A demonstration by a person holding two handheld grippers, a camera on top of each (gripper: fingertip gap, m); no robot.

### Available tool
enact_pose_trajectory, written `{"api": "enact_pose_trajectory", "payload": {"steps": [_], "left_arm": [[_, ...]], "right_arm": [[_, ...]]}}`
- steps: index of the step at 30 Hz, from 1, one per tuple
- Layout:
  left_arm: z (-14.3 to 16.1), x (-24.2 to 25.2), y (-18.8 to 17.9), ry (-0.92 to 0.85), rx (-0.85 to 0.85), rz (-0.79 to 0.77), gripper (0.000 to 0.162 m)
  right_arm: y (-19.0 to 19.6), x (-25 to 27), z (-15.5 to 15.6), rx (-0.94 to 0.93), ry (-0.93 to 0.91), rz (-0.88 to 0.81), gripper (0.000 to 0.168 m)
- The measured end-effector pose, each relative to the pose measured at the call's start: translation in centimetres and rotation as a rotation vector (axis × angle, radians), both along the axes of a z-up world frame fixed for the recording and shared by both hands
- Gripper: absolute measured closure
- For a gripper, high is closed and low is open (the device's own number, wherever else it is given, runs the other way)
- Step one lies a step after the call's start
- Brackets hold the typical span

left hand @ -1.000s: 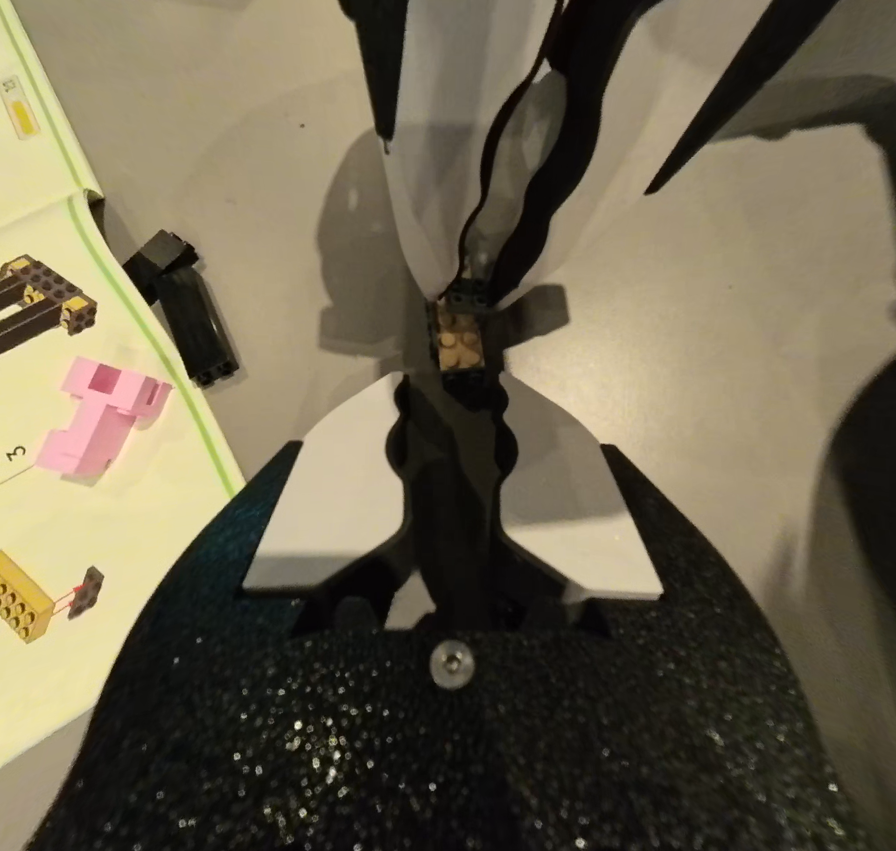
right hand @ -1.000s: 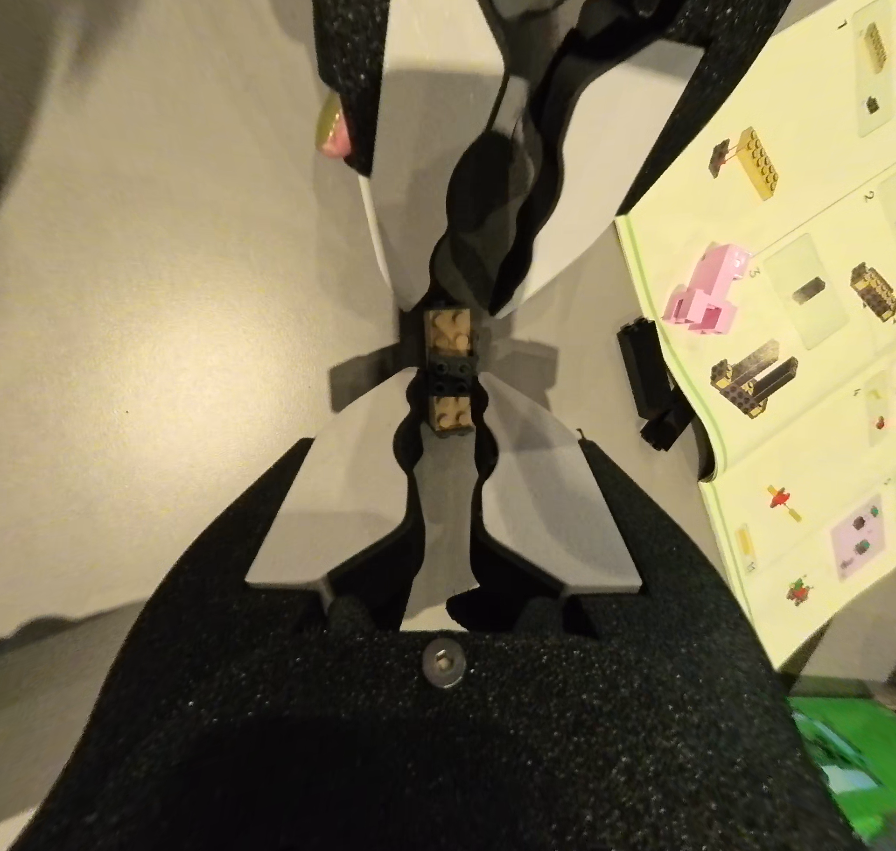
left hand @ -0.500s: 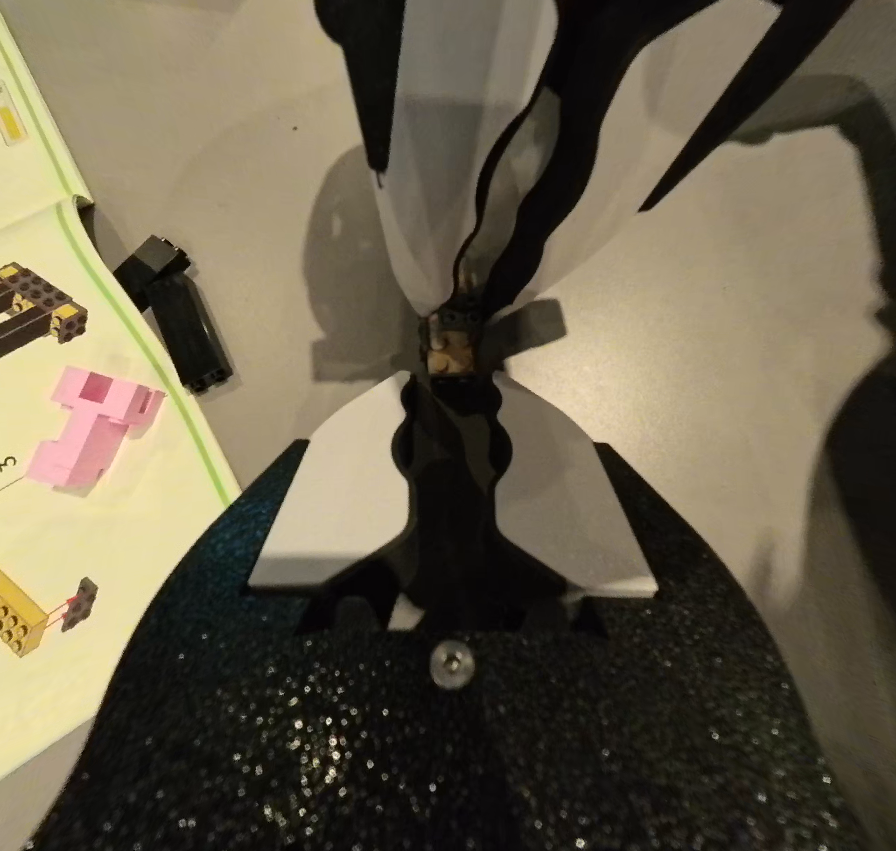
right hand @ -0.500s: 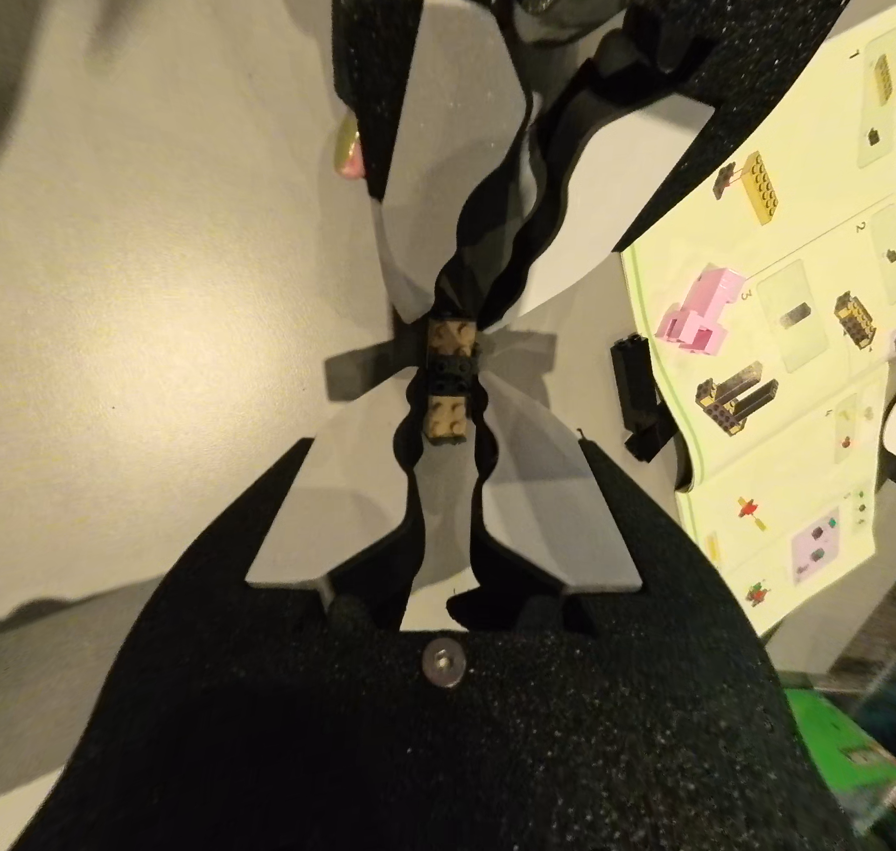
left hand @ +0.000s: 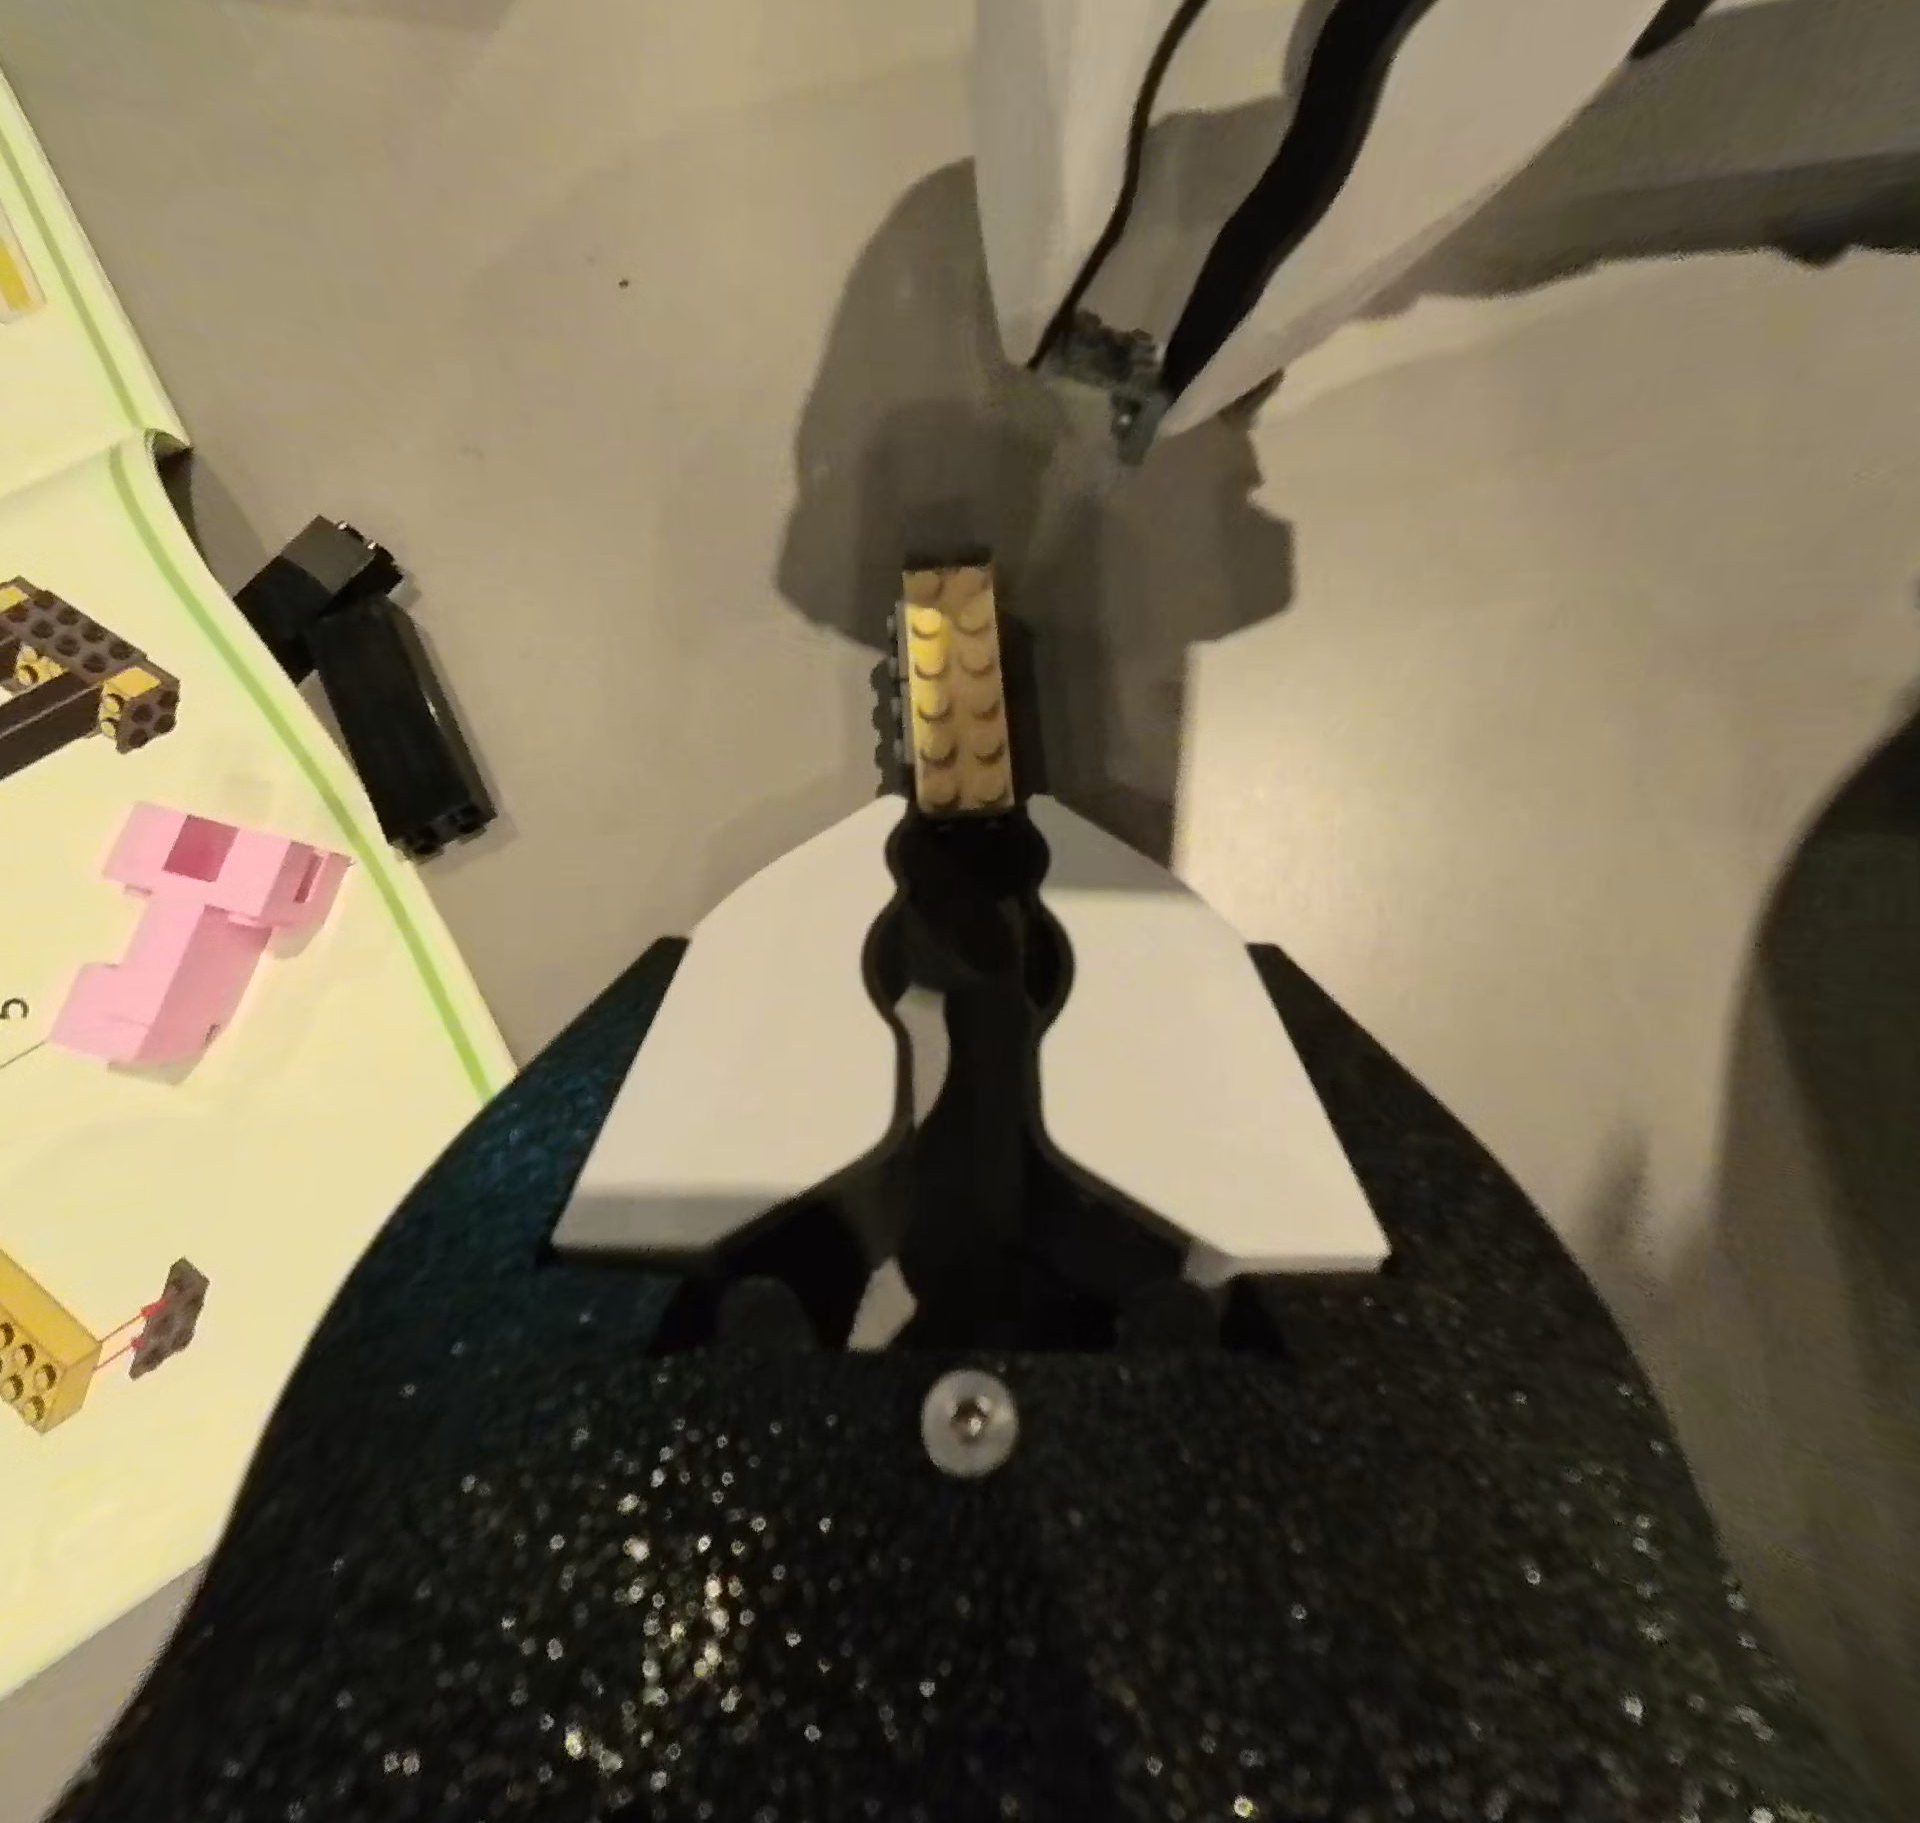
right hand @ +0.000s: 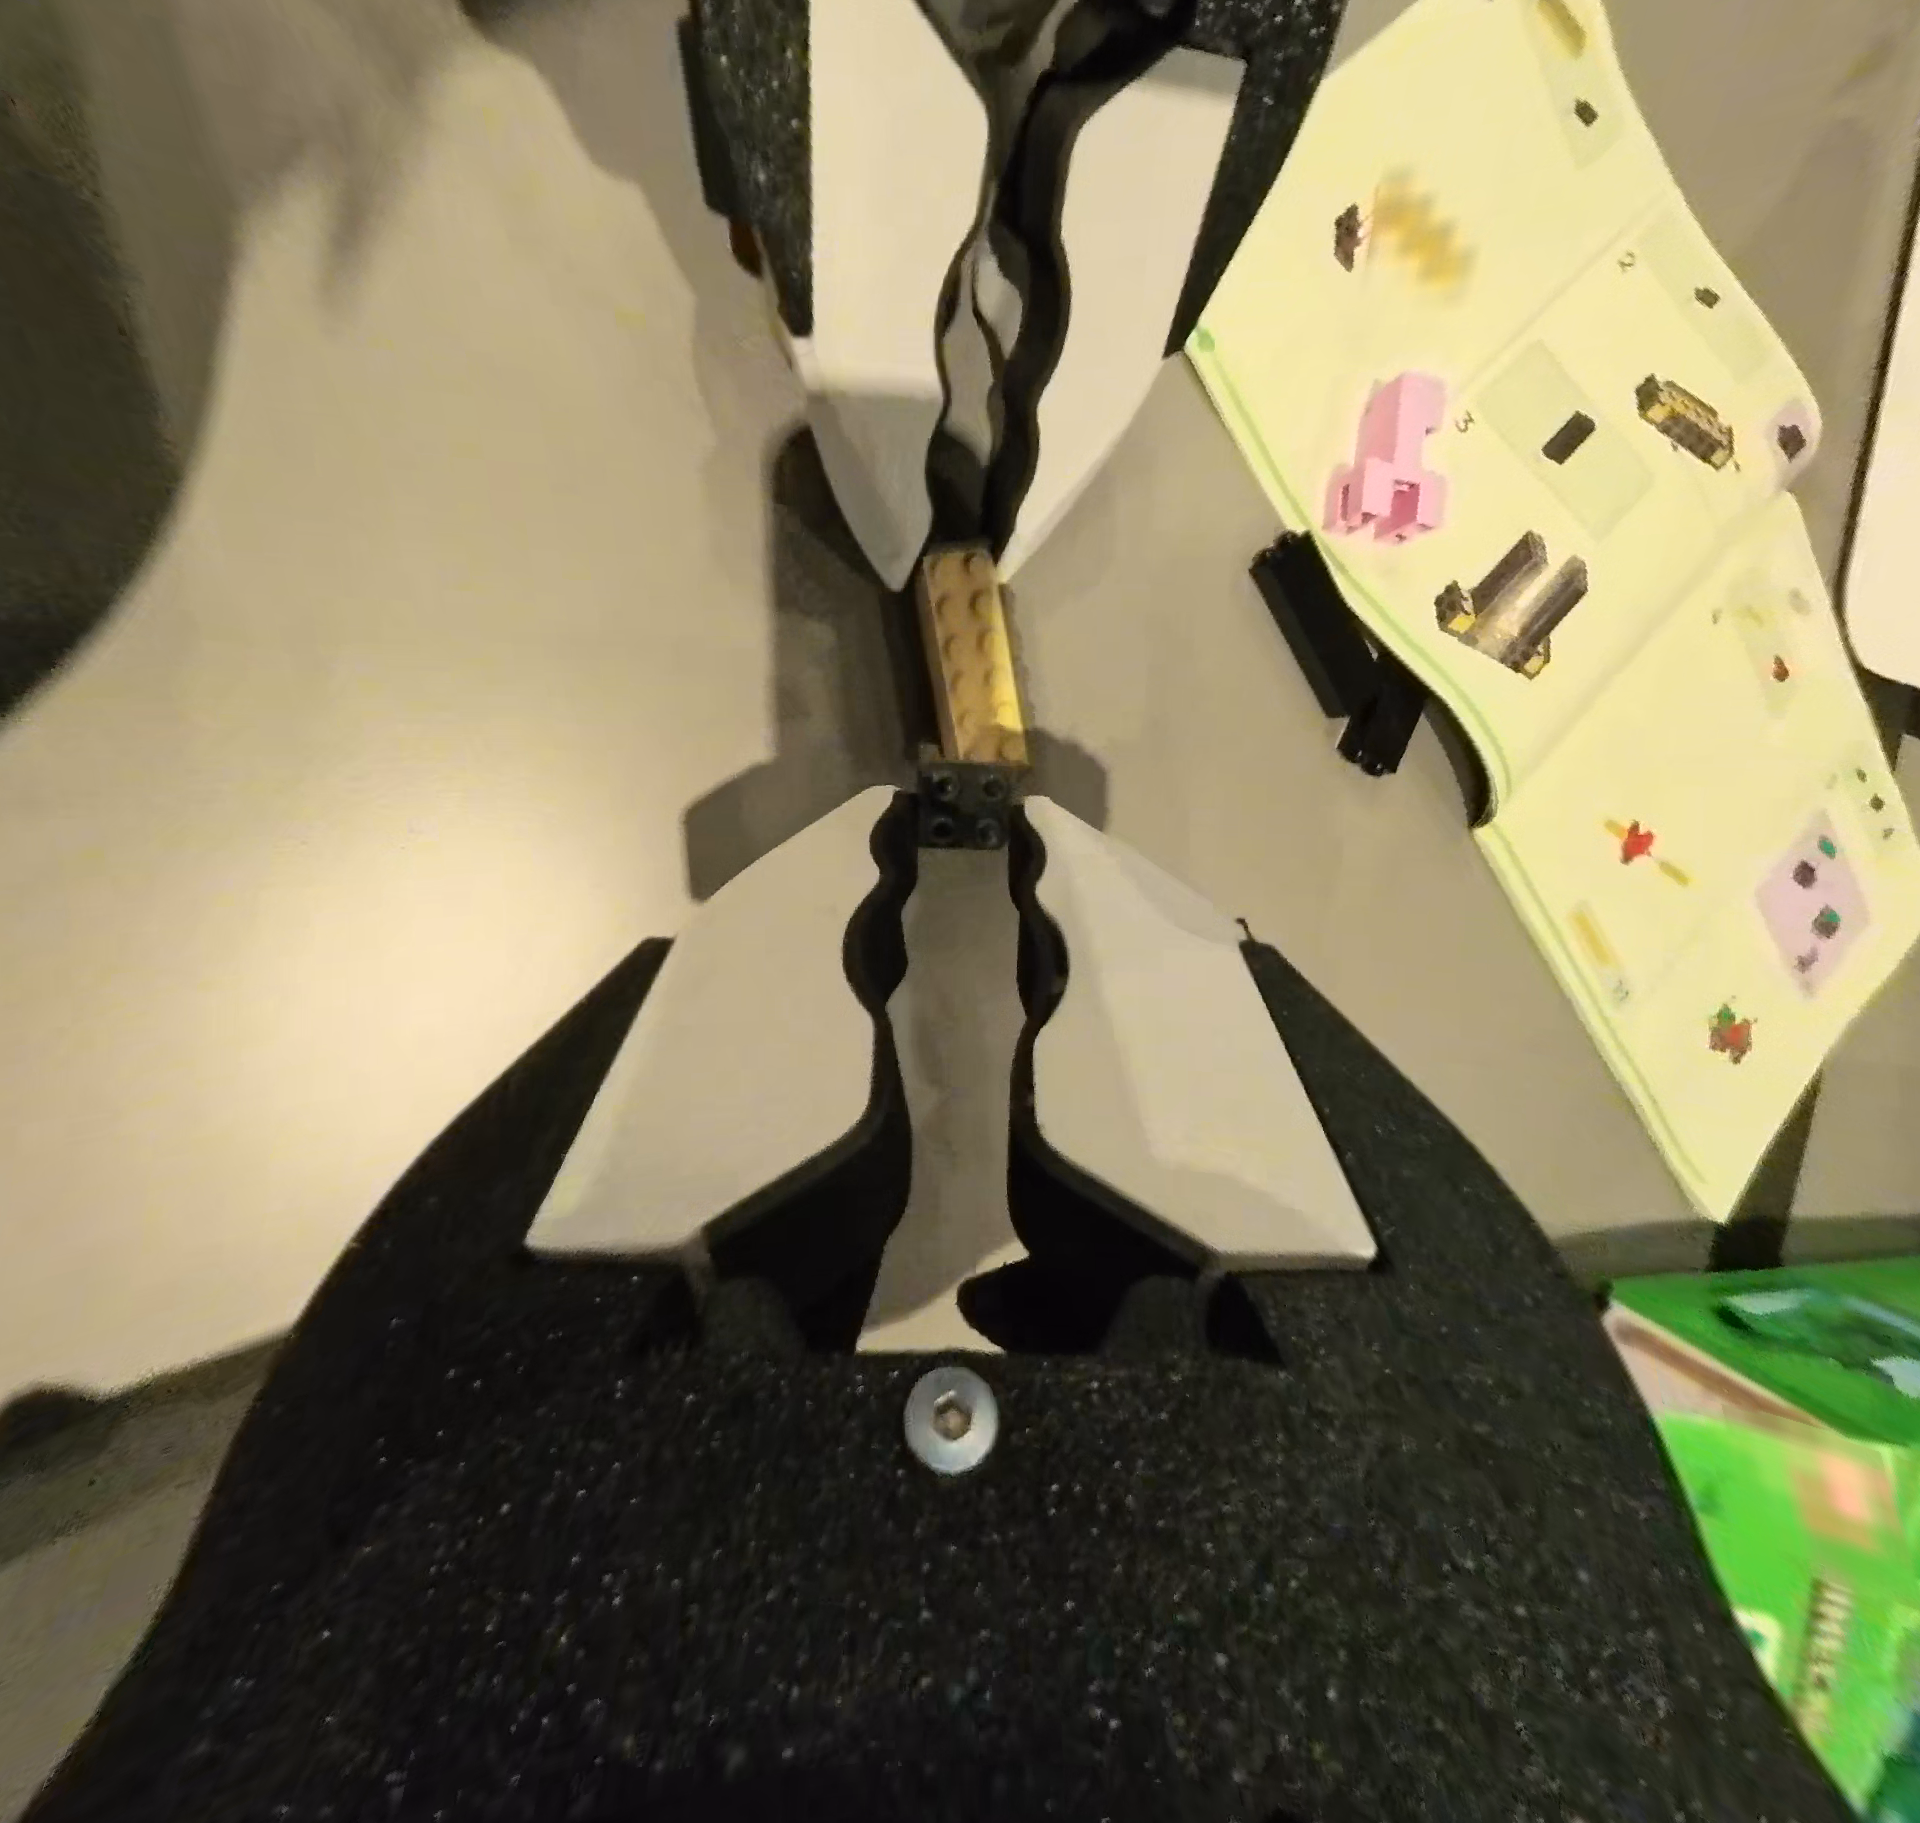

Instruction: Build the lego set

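Observation:
My left gripper (left hand: 961,817) is shut on one end of a tan studded brick (left hand: 956,703), which sticks out forward over the grey table. My right gripper (right hand: 961,817) is shut on a small black two-by-two piece (right hand: 964,807). In the right wrist view this piece sits right at the free end of the tan brick (right hand: 971,661), with the left gripper (right hand: 961,547) facing me from above. In the left wrist view the right gripper (left hand: 1107,391) and its dark piece (left hand: 1112,381) stand apart from the brick, beyond it to the right.
An open green-edged instruction booklet (left hand: 156,1098) lies at the left, with a pink piece (left hand: 197,942) on it. Black long bricks (left hand: 400,734) lie beside its edge and also show in the right wrist view (right hand: 1320,651). A green box (right hand: 1766,1461) stands at the lower right. The gap from one gripper's tips to the other's is roughly 7 centimeters.
The two grippers have drawn apart. The black piece, earlier over the middle of the tan brick, is now off at the brick's end in my right gripper. More of the tan brick shows.

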State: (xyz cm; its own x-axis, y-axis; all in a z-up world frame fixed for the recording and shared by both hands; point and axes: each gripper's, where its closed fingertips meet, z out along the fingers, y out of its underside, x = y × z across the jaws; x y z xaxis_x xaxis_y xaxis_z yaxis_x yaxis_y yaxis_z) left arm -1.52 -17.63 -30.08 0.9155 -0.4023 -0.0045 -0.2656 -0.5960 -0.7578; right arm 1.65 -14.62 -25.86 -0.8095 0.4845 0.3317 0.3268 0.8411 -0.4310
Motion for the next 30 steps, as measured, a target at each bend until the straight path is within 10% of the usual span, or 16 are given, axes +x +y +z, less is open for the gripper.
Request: {"api": "enact_pose_trajectory", "payload": {"steps": [1, 14, 30], "left_arm": [[0.0, -0.1, 0.0, 0.004, 0.002, 0.006, 0.146], [1.2, 0.1, 0.5, -0.267, -0.030, 0.108, 0.146], [3.5, 0.6, 0.7, -0.623, -0.046, 0.156, 0.146]], "right_arm": [[0.0, 0.1, 0.2, -0.019, 0.009, -0.009, 0.152], [-1.0, -1.1, 0.1, -0.095, 0.135, 0.004, 0.152], [-1.0, -2.8, 0.2, 0.241, 0.478, 0.090, 0.152]]}}
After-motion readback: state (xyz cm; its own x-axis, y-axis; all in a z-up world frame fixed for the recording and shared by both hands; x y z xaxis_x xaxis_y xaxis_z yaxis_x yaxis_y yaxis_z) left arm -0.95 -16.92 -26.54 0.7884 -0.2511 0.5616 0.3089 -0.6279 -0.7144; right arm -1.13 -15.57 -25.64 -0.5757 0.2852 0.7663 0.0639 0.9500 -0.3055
